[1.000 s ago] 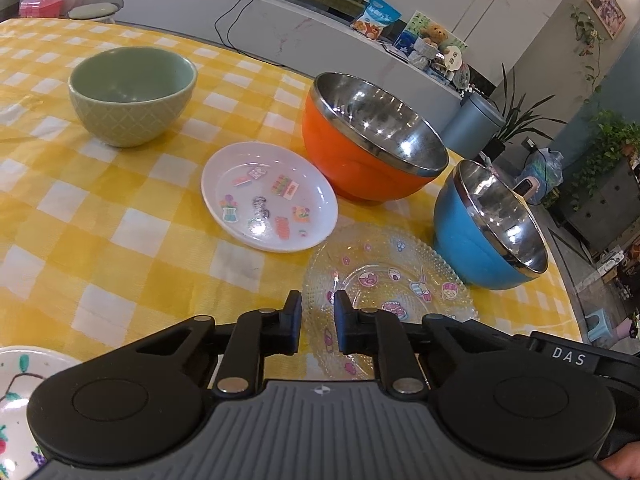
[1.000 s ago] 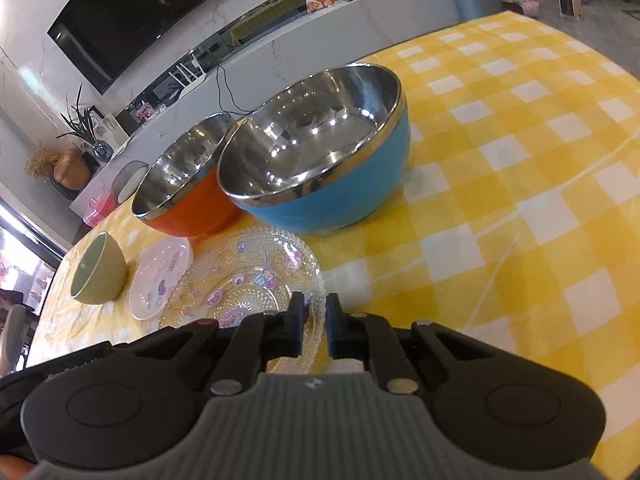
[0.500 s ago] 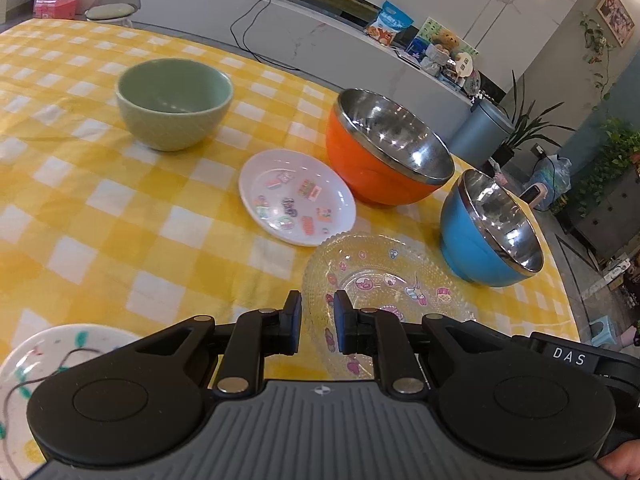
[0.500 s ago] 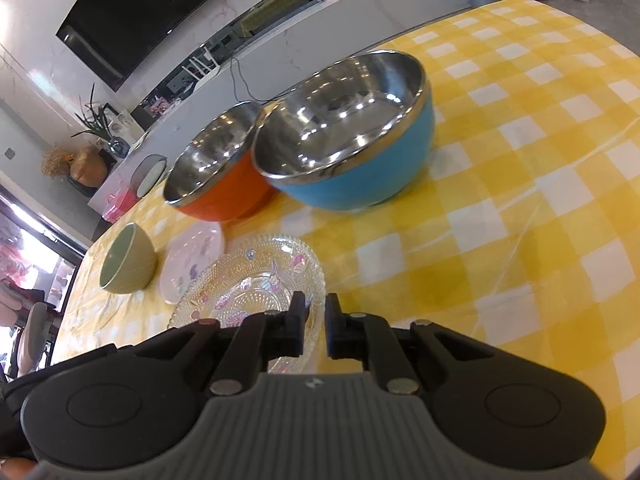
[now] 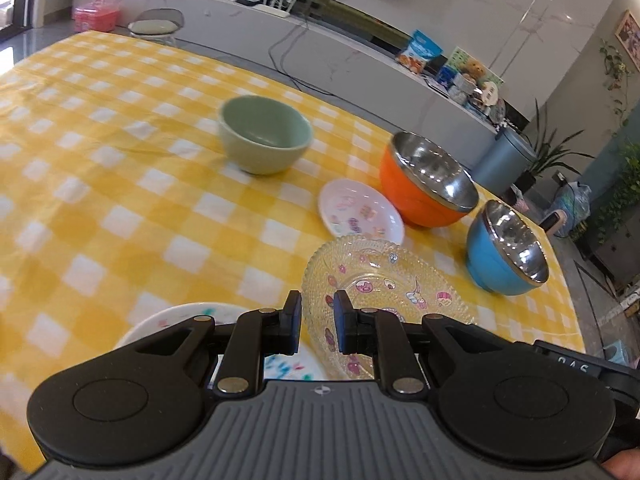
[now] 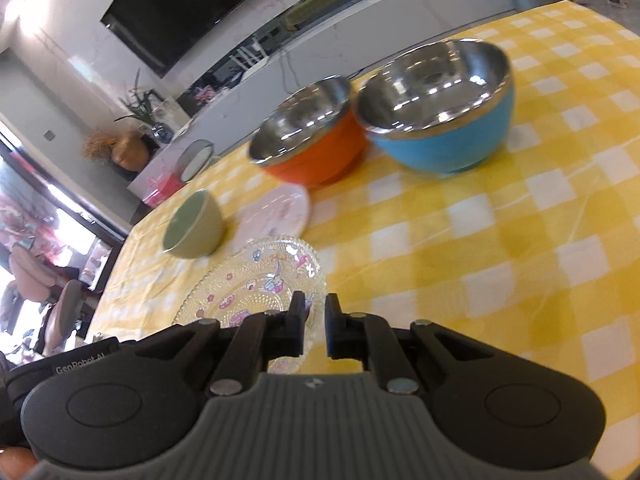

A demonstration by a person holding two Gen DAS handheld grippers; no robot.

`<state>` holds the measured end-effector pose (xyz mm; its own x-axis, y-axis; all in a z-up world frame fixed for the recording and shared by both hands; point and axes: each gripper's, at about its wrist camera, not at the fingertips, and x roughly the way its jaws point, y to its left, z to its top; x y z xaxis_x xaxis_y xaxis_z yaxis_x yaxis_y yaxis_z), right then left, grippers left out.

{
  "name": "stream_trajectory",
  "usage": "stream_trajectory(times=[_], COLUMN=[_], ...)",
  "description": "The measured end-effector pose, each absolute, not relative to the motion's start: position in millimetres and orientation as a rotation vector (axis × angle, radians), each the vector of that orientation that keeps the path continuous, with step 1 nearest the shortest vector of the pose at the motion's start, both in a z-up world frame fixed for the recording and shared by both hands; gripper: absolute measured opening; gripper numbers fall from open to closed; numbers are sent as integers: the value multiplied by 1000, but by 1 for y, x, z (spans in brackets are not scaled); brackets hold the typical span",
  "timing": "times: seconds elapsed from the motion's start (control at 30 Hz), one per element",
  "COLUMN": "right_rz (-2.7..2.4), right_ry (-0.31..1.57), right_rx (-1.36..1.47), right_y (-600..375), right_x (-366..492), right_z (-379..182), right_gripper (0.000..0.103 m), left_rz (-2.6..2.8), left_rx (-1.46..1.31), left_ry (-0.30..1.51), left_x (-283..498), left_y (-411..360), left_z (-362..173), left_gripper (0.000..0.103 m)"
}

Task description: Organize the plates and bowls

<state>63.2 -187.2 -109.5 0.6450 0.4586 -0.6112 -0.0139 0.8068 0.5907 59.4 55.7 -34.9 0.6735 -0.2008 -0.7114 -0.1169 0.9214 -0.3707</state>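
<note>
Two grippers, left [image 5: 317, 322] & right [image 6: 314, 326], jaws pinching glass plate [image 5: 384, 276] rim btwn pads; keep level, lift evenly.

The cloth [image 5: 120, 184] on the bench has yellow and white checks. The small bowl [image 5: 265, 140] is pale green, inside and outside. One steel bowl [image 5: 424, 188] is orange outside and shiny silver inside; the other steel bowl [image 5: 502, 256] is blue outside, also silver inside. The small plate [image 5: 360, 214] is white with little pink and coloured pictures. The glass plate [image 5: 384, 284] is clear, with a dotted texture and pink cartoon figures. A third plate [image 5: 188, 318] is white with teal and pink marks. Both tongs [image 5: 316, 326] [image 6: 314, 330] are black, on grey ribbed bodies.
</note>
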Motion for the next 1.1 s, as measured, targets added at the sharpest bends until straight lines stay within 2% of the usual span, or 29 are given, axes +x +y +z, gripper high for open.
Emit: stream_trajectory(times=[0.27, 0.53, 1.1], right_rz=[364, 441, 493], right_ry=[850, 886, 953], right_rx=[579, 497, 308], right_y=[-152, -114, -85], right_x=[51, 49, 38], right_z=[-105, -110, -122], right_gripper=[7, 7, 8], left_rz=[31, 108, 149], left_rx=[-415, -447, -413], left_ry=[840, 883, 921], left_x=[33, 15, -4], left_y=[88, 116, 124], left_z=[-27, -42, -58], left_gripper=[18, 18, 18])
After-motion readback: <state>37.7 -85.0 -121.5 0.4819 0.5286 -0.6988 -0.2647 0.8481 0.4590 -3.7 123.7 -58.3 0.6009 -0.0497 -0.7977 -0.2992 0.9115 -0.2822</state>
